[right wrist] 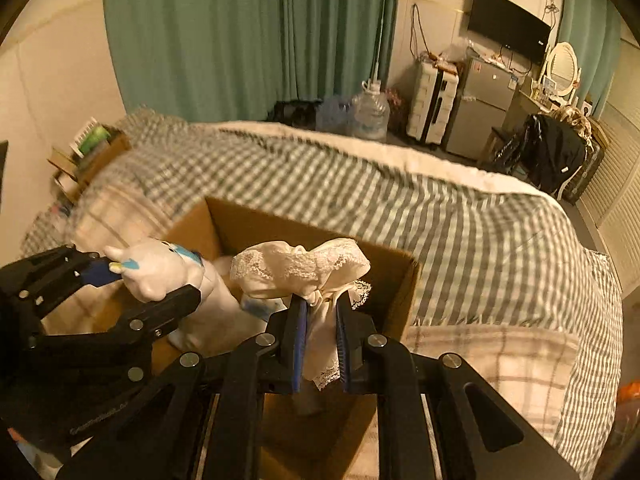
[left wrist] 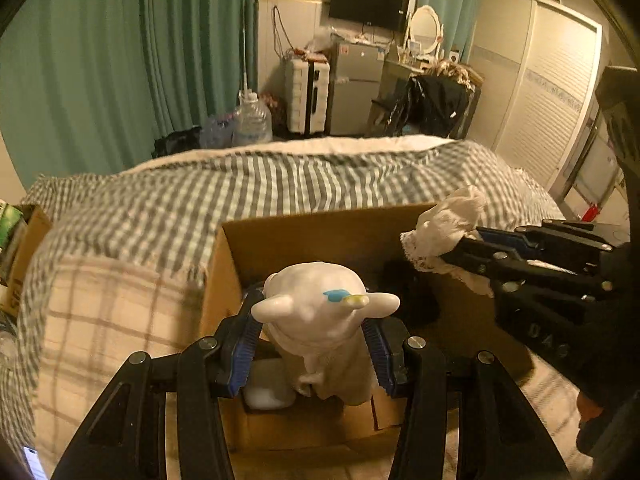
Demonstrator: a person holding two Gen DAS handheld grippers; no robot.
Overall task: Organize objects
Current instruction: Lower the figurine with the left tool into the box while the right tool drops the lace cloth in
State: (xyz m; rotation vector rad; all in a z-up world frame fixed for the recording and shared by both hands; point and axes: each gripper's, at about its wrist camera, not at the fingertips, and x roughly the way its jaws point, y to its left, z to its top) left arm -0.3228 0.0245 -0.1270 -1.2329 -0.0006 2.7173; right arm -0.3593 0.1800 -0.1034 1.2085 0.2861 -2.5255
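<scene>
The left gripper (left wrist: 316,336) grasps a smooth white toy (left wrist: 320,308) and the right gripper (right wrist: 320,344) a lacy cloth (right wrist: 300,268), over a cardboard box (left wrist: 304,240) on the checked bed (left wrist: 280,184).

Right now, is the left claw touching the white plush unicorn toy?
Touching. In the left wrist view, the left claw squeezes the white plush unicorn toy with blue pads against both its sides.

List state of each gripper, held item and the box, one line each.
left gripper: shut on white plush toy
white plush toy: held upright over the box
right gripper: shut on lace cloth
lace cloth: bunched, held over the box
cardboard box: open-topped, on the bed, items inside
</scene>
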